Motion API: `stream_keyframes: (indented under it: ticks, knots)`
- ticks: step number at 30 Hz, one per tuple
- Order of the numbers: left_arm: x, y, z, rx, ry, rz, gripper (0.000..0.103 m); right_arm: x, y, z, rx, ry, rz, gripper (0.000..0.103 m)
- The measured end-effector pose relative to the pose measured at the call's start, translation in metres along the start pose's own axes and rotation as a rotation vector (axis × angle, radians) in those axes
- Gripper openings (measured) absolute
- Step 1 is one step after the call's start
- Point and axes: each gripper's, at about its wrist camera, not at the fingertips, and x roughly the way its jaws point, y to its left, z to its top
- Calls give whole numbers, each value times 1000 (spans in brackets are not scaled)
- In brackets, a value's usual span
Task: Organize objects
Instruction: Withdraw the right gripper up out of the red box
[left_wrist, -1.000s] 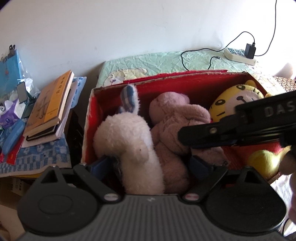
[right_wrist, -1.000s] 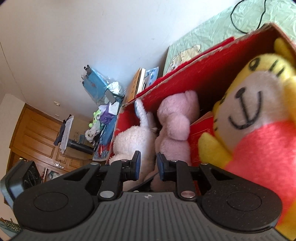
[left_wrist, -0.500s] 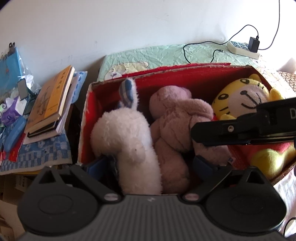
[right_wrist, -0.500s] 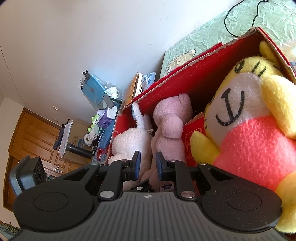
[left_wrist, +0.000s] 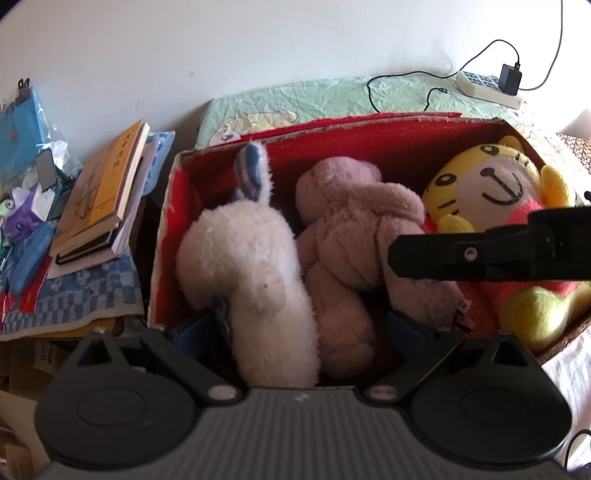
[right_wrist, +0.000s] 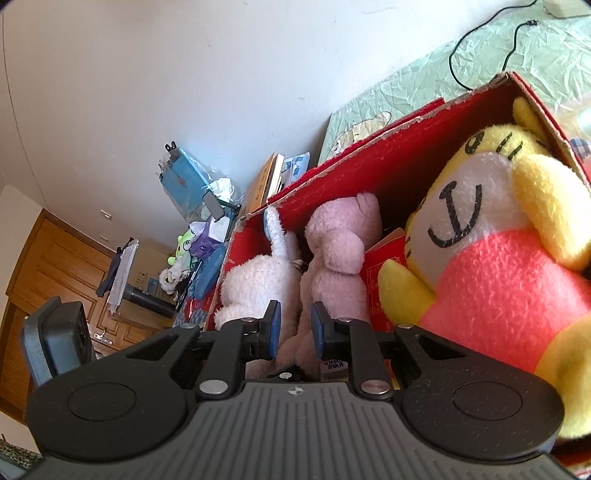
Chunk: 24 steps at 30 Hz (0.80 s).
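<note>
**Three plush toys boxed; clutter beside the box untouched**

Far left, a side surface piled with loose things: a blue bag (left_wrist: 16, 122) against the wall, a purple tissue pack (left_wrist: 22, 218), a blue case (left_wrist: 31, 258), then a stack of books (left_wrist: 99, 199) with an orange-covered one on top, all on a blue checked cloth (left_wrist: 81, 291). None of it looks sorted.

Next, the red cardboard box (left_wrist: 164, 236), open-topped, on a bed with a pale green sheet (left_wrist: 314, 99). Inside, left to right: white plush rabbit (left_wrist: 255, 266), one striped ear upright; pink plush bear (left_wrist: 347, 236) pressed against it; yellow tiger plush (left_wrist: 487, 188) in a pink top, leaning on the right wall. All three sit within the walls, packed side by side.

Left gripper (left_wrist: 306, 328) hangs over the near edge of the box, jaws wide; they have just been opening, then eased in slightly. The rabbit and bear lie between the blue fingers (left_wrist: 192, 325), but no pad visibly presses on either, so I read it as released.

Right gripper (right_wrist: 293, 328) reaches in from the right, jaws nearly together. Pink plush and a label show in the narrow gap; whether it pinches them I cannot tell.

Behind, right: a white power strip (left_wrist: 487, 86) with a black adapter on the bed.

Judgement: toy packing looks essentially done. The books and small items on the left remain, if they belong to the job.
</note>
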Motion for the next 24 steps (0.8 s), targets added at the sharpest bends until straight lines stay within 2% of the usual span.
stream_keyframes:
  ticks: [9, 24]
  knots:
    - [-20, -4, -2, 11, -34, 37, 99, -13, 2, -2, 22, -29, 10, 23]
    - [-58, -4, -12, -16, -79, 36, 99, -40, 20, -25, -16, -114, -4, 24]
